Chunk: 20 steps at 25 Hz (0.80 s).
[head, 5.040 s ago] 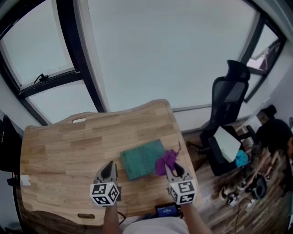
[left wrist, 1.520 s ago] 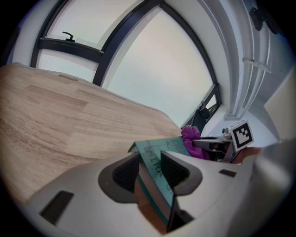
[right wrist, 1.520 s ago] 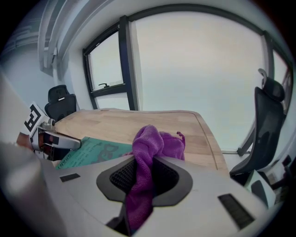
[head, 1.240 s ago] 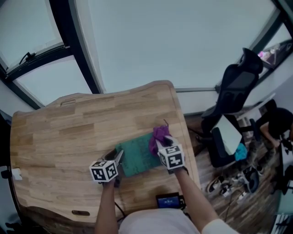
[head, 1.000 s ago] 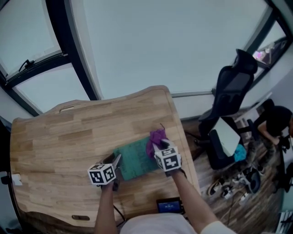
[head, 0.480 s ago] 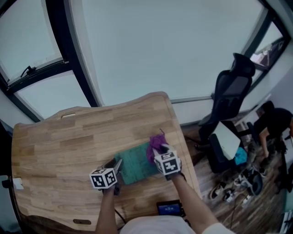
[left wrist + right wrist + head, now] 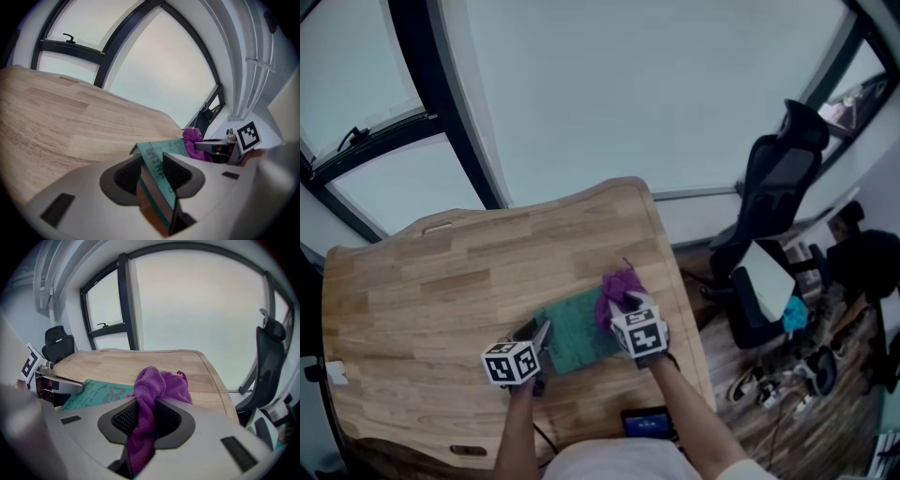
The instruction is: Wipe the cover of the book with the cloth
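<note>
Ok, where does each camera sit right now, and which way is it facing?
Head view: on the person's head, looking steeply down at the table; both forearms, left gripper and right gripper show.
Left gripper view: on the left gripper, looking along its jaws, shut on the book, toward the window.
Right gripper view: on the right gripper, looking along its jaws, shut on the cloth, across the table.
Shared: both gripper views show book, cloth and the other gripper.
</note>
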Each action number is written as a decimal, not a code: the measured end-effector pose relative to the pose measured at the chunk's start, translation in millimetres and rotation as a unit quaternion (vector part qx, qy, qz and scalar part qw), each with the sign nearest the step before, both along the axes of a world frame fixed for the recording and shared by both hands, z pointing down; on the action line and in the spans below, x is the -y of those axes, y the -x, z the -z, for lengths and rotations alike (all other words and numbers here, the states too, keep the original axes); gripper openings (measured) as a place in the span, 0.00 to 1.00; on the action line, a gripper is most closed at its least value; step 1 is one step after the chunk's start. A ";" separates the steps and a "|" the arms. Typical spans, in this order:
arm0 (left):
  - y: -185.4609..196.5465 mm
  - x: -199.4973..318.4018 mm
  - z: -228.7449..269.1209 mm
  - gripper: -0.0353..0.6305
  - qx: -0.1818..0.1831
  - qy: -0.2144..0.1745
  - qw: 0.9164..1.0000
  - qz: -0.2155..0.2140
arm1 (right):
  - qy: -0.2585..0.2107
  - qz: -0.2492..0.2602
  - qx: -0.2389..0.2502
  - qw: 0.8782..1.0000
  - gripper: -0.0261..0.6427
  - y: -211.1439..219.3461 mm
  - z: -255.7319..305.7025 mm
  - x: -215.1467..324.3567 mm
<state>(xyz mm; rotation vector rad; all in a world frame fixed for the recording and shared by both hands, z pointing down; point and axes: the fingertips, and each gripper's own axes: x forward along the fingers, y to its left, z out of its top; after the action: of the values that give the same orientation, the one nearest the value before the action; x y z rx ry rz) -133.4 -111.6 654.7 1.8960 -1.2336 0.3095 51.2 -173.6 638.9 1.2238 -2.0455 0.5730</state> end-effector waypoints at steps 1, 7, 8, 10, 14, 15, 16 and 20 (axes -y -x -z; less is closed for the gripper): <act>0.0 -0.4 -0.1 0.27 0.000 0.001 1.000 0.000 | 0.000 0.000 -0.002 1.000 0.16 -1.4 -0.1 1.0; 0.6 -0.7 -0.8 0.27 0.001 0.001 1.000 0.000 | 0.005 0.000 -0.005 1.000 0.16 0.4 -0.3 1.0; 0.4 -1.0 -0.9 0.27 0.001 0.001 1.000 0.000 | 0.005 0.000 -0.005 1.000 0.16 1.7 0.1 1.1; 0.3 -1.2 -0.9 0.27 0.000 0.001 1.000 0.000 | 0.007 0.004 -0.005 1.000 0.16 7.0 0.4 1.3; 0.0 -1.3 -1.2 0.27 -0.001 0.001 1.000 0.000 | 0.007 0.014 -0.001 1.000 0.16 21.4 -1.5 0.8; -0.1 -1.3 -1.2 0.27 -0.001 0.001 1.000 0.000 | 0.008 0.017 0.001 1.000 0.16 24.9 -1.5 0.4; -0.2 -1.2 -1.1 0.27 -0.001 0.001 1.000 0.000 | 0.008 0.019 0.002 1.000 0.16 27.9 -1.3 0.3; -0.5 -0.5 -0.8 0.27 0.000 0.001 1.000 0.000 | 0.010 0.023 0.000 1.000 0.16 35.8 -2.2 -1.6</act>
<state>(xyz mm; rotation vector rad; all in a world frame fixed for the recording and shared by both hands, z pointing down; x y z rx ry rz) -133.0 -111.1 655.5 1.8958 -1.2326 0.3109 15.4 -172.1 641.1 1.1606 -2.0573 0.5704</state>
